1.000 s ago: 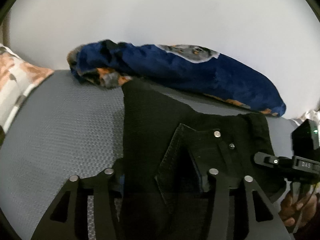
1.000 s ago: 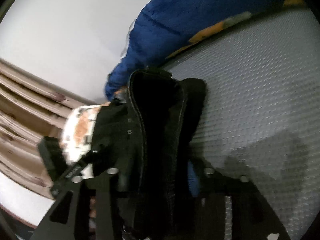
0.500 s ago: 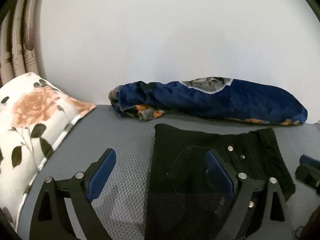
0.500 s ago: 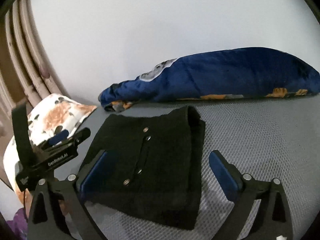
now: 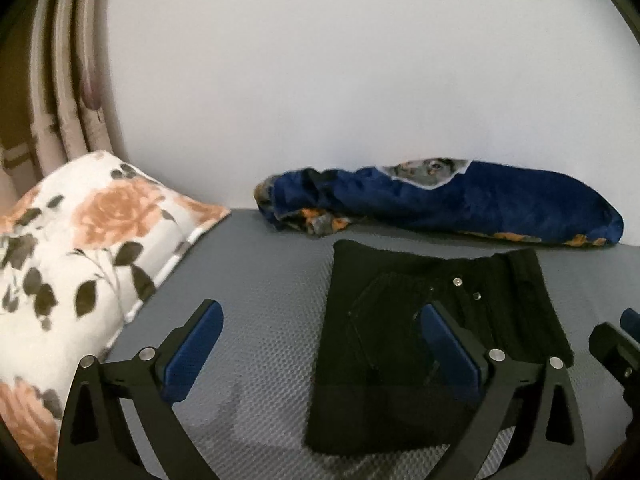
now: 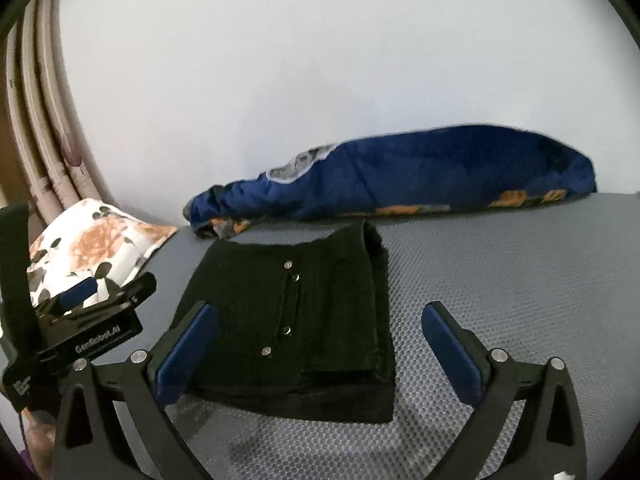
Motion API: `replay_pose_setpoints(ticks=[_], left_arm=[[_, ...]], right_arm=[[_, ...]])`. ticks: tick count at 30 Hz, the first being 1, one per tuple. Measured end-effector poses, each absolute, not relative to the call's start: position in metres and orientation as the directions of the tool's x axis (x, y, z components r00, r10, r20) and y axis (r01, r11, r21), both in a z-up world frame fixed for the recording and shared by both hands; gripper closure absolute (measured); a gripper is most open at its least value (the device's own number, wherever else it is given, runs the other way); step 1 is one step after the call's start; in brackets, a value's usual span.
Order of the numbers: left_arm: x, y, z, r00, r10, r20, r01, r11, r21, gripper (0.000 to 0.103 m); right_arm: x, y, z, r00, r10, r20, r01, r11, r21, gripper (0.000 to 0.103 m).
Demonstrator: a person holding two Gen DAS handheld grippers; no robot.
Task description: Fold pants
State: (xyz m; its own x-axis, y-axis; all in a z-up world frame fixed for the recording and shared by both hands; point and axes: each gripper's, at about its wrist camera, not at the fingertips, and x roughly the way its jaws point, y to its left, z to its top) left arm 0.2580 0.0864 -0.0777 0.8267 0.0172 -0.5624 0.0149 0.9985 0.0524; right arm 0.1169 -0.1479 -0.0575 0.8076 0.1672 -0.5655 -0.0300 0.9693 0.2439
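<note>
The black pants lie folded into a flat rectangle on the grey textured bed surface, silver buttons facing up. They also show in the right wrist view. My left gripper is open and empty, held just above and in front of the pants' left part. My right gripper is open and empty, held above the pants' near right corner. The left gripper's body shows at the left of the right wrist view, and the right gripper's tip at the right edge of the left wrist view.
A rolled dark blue blanket lies along the white wall behind the pants; it also shows in the right wrist view. A floral pillow sits at the left. Curtains hang at the far left.
Both grippers let go of the pants, opened and pulled back and up. The pants now lie flat and folded on the bed.
</note>
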Motion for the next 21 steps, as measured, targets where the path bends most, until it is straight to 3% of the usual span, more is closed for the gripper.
replay_pose_setpoints(ticks=[8,11,14,21], left_arm=[[0.212,0.083,-0.040,0.882,0.002,-0.471,0.031,0.998,0.063,0.000],[0.191,0.089,-0.023,0.898,-0.065,-0.435,0.066,0.998,-0.011,0.000],[0.179,0.094,-0.011,0.897,-0.097,-0.431,0.079,0.995,-0.061,0.000],[0.157,0.093,0.012,0.904,-0.058,-0.423,0.044,0.998,-0.043,0.000]], right_arm=[[0.090,-0.142,-0.038,0.809,0.205,-0.551,-0.066,0.963,0.261,0.000],[0.077,-0.141,-0.031,0.817,0.210,-0.537,-0.077,0.963,0.260,0.000],[0.066,-0.139,-0.024,0.820,0.218,-0.530,-0.086,0.961,0.262,0.000],[0.043,-0.138,-0.003,0.841,0.217,-0.496,-0.097,0.962,0.257,0.000]])
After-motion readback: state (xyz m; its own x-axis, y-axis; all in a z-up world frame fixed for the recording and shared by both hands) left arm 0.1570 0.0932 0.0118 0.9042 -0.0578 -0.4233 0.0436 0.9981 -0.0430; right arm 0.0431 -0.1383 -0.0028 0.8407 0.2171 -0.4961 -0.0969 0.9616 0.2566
